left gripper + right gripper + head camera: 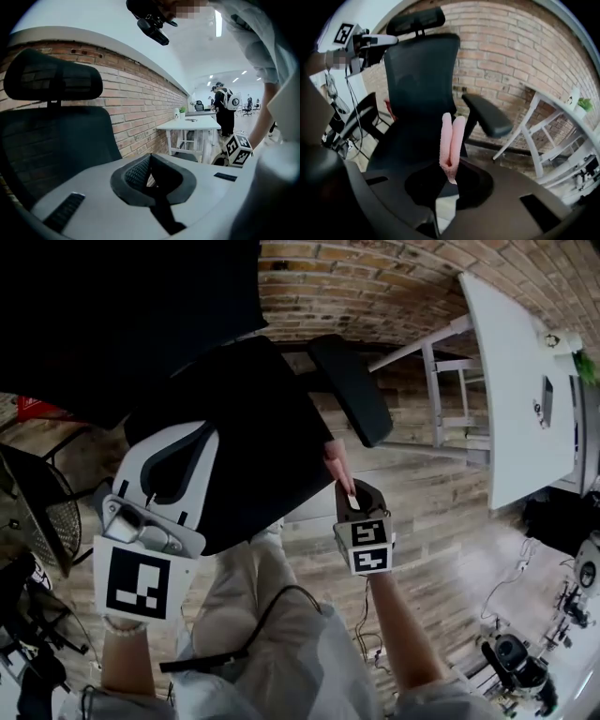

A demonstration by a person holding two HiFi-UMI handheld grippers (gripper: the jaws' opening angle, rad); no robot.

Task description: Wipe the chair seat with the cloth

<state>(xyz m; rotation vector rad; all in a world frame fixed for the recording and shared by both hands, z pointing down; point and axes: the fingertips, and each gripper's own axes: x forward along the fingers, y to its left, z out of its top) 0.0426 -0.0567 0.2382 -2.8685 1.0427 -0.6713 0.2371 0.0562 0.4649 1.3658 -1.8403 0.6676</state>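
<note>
The black office chair's seat (253, 446) fills the middle of the head view; its mesh back (422, 79) and headrest (51, 79) rise before a brick wall. A folded pink cloth (451, 143) sticks up from my right gripper (451, 176), which is shut on it. In the head view that gripper (349, 498) is at the seat's front right edge, with the cloth (339, 470) against the rim. My left gripper (178, 460) hovers over the seat's front left, jaws together with nothing between them (150, 161).
The chair's right armrest (352, 390) juts out just beyond the right gripper. A white table (511, 381) stands to the right along the wall. A second dark mesh chair (37, 512) and cables are at the left. People stand far off in the room.
</note>
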